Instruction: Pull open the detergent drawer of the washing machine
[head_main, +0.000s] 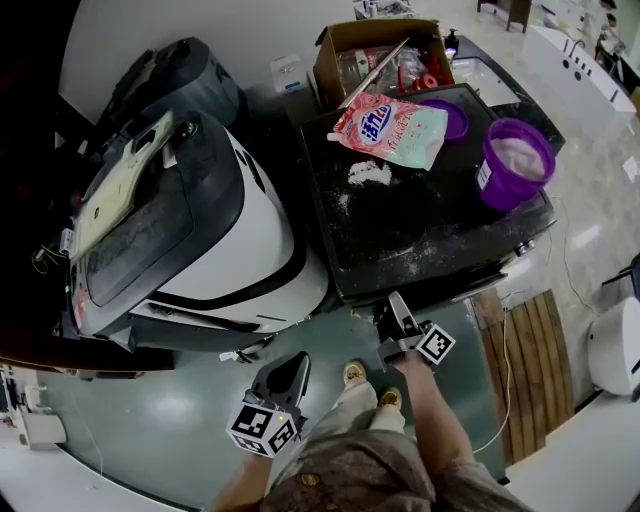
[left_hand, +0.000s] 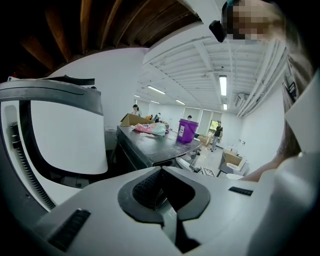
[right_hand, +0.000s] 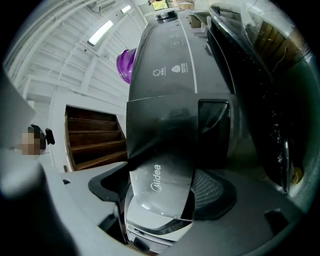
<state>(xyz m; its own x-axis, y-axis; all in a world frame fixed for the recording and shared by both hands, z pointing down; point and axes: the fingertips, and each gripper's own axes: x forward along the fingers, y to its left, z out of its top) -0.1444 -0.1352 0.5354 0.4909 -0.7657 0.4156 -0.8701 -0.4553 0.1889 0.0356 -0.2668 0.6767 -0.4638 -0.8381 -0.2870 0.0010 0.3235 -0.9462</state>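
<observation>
The dark washing machine (head_main: 430, 230) stands in the middle of the head view, its top dusted with powder. My right gripper (head_main: 392, 312) is pressed against its front upper edge. In the right gripper view the grey detergent drawer front (right_hand: 165, 145), with a brand logo on it, fills the gap between the two pads, and my right gripper (right_hand: 159, 192) is shut on it. The drawer's white tray (right_hand: 150, 225) shows below the front. My left gripper (head_main: 292, 362) hangs lower and to the left, away from both machines. Seen from its own camera, the left gripper (left_hand: 161, 172) is shut and holds nothing.
A white machine (head_main: 200, 230) with a dark lid stands to the left. A pink detergent bag (head_main: 392, 128), a purple tub (head_main: 515, 160) and spilled powder (head_main: 370, 172) lie on the dark top, a cardboard box (head_main: 375, 55) behind. A wooden mat (head_main: 525, 350) lies at right.
</observation>
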